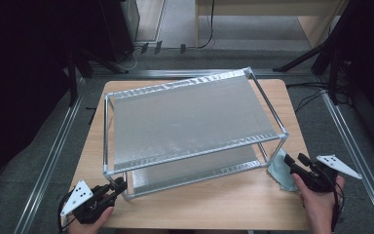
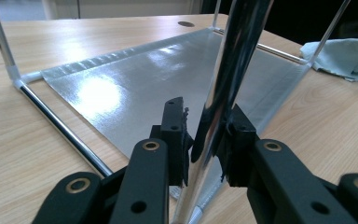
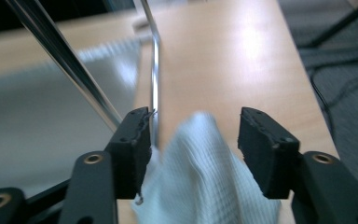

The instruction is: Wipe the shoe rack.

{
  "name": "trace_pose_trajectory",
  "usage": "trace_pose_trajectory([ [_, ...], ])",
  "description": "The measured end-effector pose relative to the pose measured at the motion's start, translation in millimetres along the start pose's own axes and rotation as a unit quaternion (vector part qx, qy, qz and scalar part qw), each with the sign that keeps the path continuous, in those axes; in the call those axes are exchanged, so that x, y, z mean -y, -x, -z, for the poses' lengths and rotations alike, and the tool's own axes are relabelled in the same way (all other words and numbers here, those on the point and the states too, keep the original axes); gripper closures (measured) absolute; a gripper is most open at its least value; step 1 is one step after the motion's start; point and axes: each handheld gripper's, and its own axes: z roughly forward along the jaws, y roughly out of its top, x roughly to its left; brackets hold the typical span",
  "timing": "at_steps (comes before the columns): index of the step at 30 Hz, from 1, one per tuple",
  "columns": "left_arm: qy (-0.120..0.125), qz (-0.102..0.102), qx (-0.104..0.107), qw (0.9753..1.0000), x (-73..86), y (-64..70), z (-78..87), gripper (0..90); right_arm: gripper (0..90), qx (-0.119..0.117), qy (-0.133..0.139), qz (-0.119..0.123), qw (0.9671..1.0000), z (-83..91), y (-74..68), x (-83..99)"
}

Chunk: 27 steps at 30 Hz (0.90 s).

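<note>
Our left gripper (image 2: 205,140) clamps the rack's post (image 2: 233,70); our right gripper (image 3: 193,149) gapes around the cloth (image 3: 200,182), so closing off-centre could snag only a fold

Two-tier metal shelf rack (image 1: 190,122) stands upright; pale cloth (image 1: 281,170) lies crumpled beside it.

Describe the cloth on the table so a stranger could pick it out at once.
Start at the two-tier metal shelf rack on the wooden table. At its near right corner lies the cloth, crumpled between the open jaws of the right gripper. It is the one soft, pale blue-green thing among metal and wood.
</note>
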Motion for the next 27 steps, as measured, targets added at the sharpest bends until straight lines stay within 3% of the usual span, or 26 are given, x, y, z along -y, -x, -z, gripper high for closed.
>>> trace_pose_trajectory([
  [2,0.000,0.000,-0.001,1.0000,0.0,0.4,0.2,75.4,39.2,0.000,-0.042,0.023,0.9988,-10.3,-1.8,6.0],
  [5,-0.001,0.000,-0.001,1.0000,0.3,0.9,0.2,76.1,45.4,0.036,-0.093,0.043,0.9940,-22.4,-4.7,15.0],
  [9,-0.001,-0.001,-0.005,1.0000,0.5,1.9,0.2,77.0,70.9,0.049,-0.109,0.049,0.9916,-26.1,-4.8,19.4],
  [11,-0.002,-0.001,-0.005,1.0000,0.5,2.1,0.1,77.3,80.6,0.048,-0.106,0.043,0.9923,-24.9,-4.6,19.3],
  [15,-0.002,-0.005,-0.007,1.0000,0.2,2.9,-0.4,77.9,82.2,0.018,-0.066,0.034,0.9971,-15.3,-12.4,10.3],
  [17,-0.003,-0.006,-0.007,1.0000,-0.1,3.2,-0.9,78.1,82.1,0.002,-0.033,0.039,0.9987,-5.2,-21.2,0.6],
  [19,-0.003,-0.009,-0.005,0.9999,-0.2,3.7,-1.3,78.3,82.1,0.001,0.007,0.042,0.9991,8.3,-30.4,-12.2],
  [21,-0.004,-0.012,-0.004,0.9999,-0.6,4.2,-2.0,78.4,82.1,0.000,0.057,0.042,0.9975,25.4,-41.2,-24.0],
  [23,-0.005,-0.015,0.000,0.9999,-0.9,3.8,-2.8,78.6,82.0,-0.002,0.102,0.056,0.9932,41.3,-52.8,-32.1],
  [25,-0.005,-0.016,0.003,0.9999,-1.1,3.4,-3.5,78.6,81.9,-0.005,0.126,0.075,0.9891,50.2,-63.1,-34.6],
  [27,-0.004,-0.016,0.003,0.9999,-0.8,3.1,-3.3,78.7,81.8,-0.004,0.120,0.094,0.9882,47.9,-69.1,-31.3],
])
